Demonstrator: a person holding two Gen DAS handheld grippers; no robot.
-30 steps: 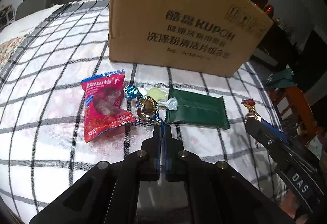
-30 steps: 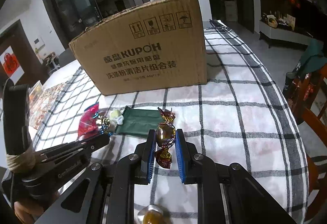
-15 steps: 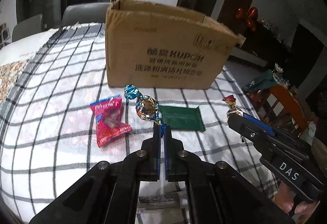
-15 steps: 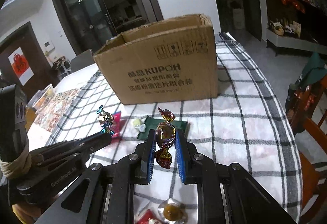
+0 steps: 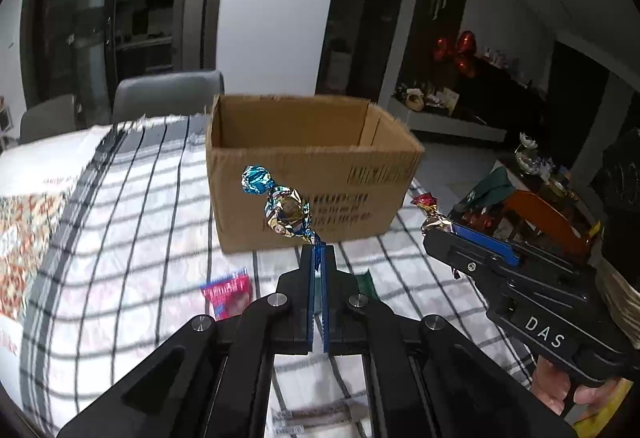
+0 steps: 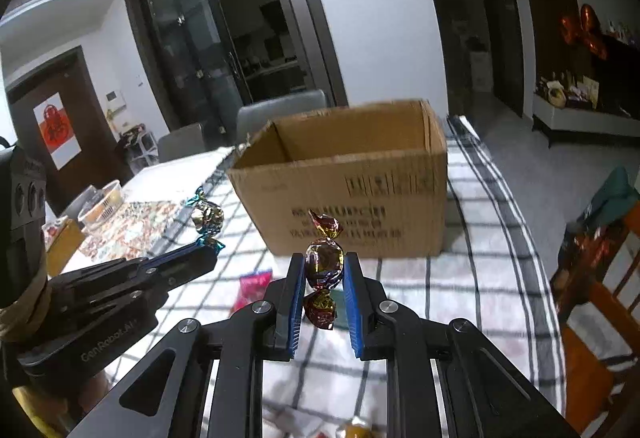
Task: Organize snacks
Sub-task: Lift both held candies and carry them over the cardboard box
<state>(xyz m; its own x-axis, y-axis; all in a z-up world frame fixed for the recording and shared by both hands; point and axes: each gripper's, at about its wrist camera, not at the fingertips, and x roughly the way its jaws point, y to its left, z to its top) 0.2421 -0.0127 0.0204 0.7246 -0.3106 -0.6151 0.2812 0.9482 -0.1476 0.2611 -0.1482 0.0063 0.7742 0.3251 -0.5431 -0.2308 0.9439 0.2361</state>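
A: What colours are carried by the wrapped sweets?

B: Blue twisted ends with gold and silver foil are shown on the blue-and-gold candy (image 5: 285, 210); dark red foil with gold glints is worn by the red-and-gold candy (image 6: 324, 264).

A: And the cloth?

B: The tablecloth (image 5: 132, 238) is patterned in white with black and grey check lines. The cardboard box (image 5: 312, 174) is plain brown, printed with dark lettering.

A: Anything else?

B: A red-pink packet (image 5: 229, 292) with blue trim is seen, and blue pads line the black left gripper (image 5: 318, 258) and right gripper (image 6: 324, 270).
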